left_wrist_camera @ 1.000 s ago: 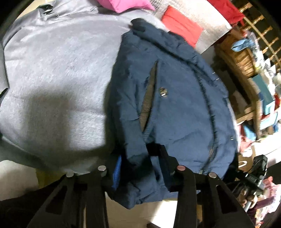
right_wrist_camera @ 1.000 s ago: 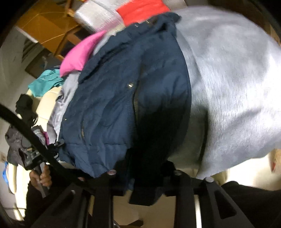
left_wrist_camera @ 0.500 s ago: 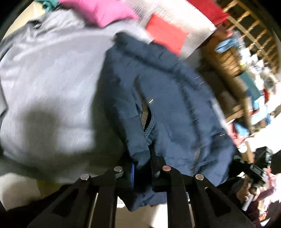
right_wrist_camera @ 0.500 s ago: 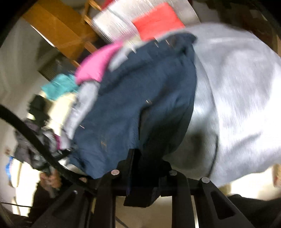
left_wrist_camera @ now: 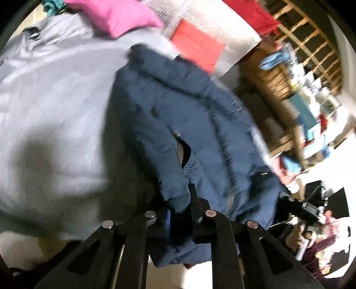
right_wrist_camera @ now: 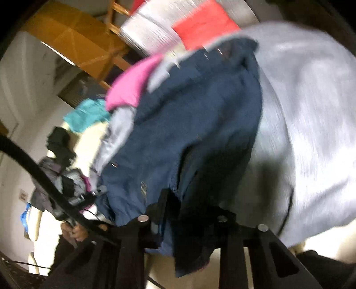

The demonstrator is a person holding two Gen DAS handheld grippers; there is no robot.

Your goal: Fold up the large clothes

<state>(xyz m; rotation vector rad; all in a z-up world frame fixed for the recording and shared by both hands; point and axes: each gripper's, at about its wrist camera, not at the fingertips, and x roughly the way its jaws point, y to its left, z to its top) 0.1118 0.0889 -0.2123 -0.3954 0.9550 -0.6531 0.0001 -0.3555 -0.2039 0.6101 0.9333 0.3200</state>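
A navy blue padded jacket (left_wrist_camera: 200, 124) lies on a large grey garment (left_wrist_camera: 51, 106), collar at the far end, and also shows in the right wrist view (right_wrist_camera: 191, 124). My left gripper (left_wrist_camera: 180, 211) is shut on the jacket's near hem, which bunches up between the fingers. My right gripper (right_wrist_camera: 184, 213) is shut on the other near corner of the hem, and dark fabric hangs over its fingers. The grey garment (right_wrist_camera: 311, 124) spreads to the right of the jacket in the right wrist view.
Pink clothing (left_wrist_camera: 115, 15), red clothing (left_wrist_camera: 198, 49) and a silver mat (left_wrist_camera: 213, 26) lie beyond the jacket. A wooden lattice shelf (left_wrist_camera: 307, 51) with clutter stands at the right. A teal cloth (right_wrist_camera: 86, 115) and dark clothes (right_wrist_camera: 60, 144) lie at the left.
Both grippers have lifted and pulled the jacket's near hem forward toward the collar. The hem has bunched more and the pocket opening has closed up. The views are blurred by motion.
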